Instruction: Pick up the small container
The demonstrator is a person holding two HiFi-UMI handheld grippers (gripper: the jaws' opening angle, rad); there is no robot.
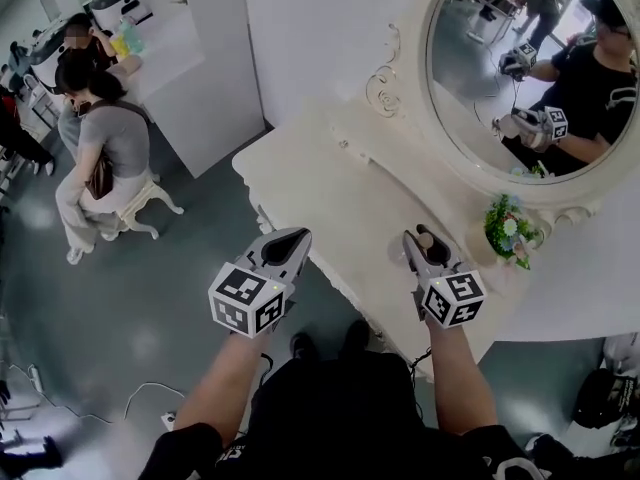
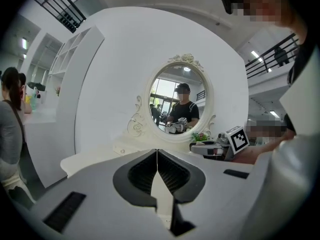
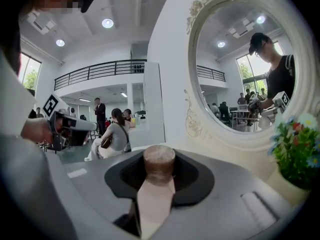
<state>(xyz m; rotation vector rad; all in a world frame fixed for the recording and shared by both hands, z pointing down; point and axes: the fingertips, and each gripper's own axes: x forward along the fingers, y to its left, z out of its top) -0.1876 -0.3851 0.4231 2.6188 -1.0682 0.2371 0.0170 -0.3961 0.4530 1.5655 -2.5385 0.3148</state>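
My right gripper (image 1: pixel 427 240) is shut on the small container (image 1: pixel 426 234), a pinkish bottle with a brown round cap. In the right gripper view the container (image 3: pixel 159 160) stands upright between the jaws of the right gripper (image 3: pixel 159 173), held above the white dressing table (image 1: pixel 330 183). My left gripper (image 1: pixel 290 241) hovers beside the table's front edge, left of the right one. Its jaws meet with nothing between them in the left gripper view (image 2: pixel 157 168). The right gripper (image 2: pixel 216 148) also shows there at the right.
An oval mirror (image 1: pixel 530 68) in a white carved frame stands at the back of the table. A small pot of flowers (image 1: pixel 512 230) sits at the table's right end, close to my right gripper. A person sits on a white stool (image 1: pixel 135 208) on the floor to the left.
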